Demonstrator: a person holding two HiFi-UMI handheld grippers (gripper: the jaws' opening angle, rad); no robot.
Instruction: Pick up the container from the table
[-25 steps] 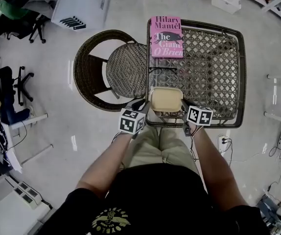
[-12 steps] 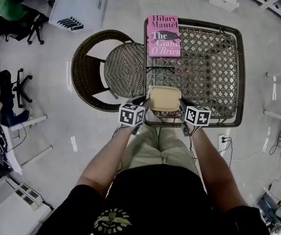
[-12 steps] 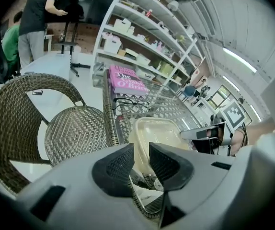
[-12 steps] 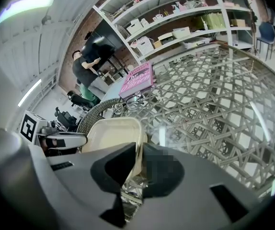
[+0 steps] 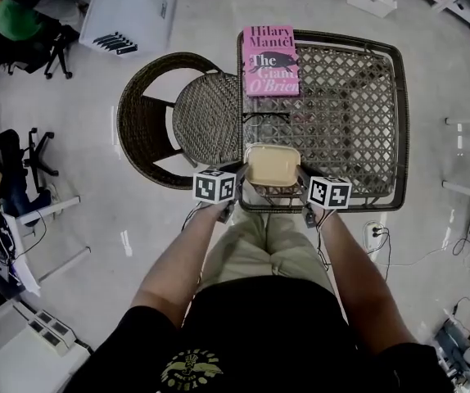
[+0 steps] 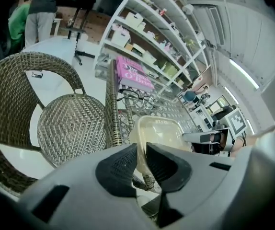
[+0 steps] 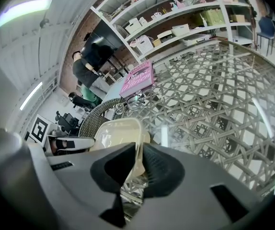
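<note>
- Head view: finds the container (image 5: 273,166) at the near edge of the worktop (image 5: 358,97), well to the near side of the pink book (image 5: 270,60), with a pair of glasses (image 5: 266,119) between book and container. Shows the left gripper (image 5: 237,177) and right gripper (image 5: 303,177) set against its opposite sides. Cannot tell whether it is clear of the worktop yet.
- Left gripper view: shows the left gripper (image 6: 142,152) clenched on the container's (image 6: 159,133) thin rim, the wall pinched between the pads, the book far beyond.
- Right gripper view: shows the right gripper (image 7: 138,159) likewise clamped on the rim of the container (image 7: 118,133), on the side away from the book.
- Handling, as a judgement: looks like thin, translucent plastic with nothing inside, so probably light but bendy and smooth. Likely to bow or slip under an uneven squeeze. Best taken at the stiffer rim on two opposite sides and raised level with both grippers together.
</note>
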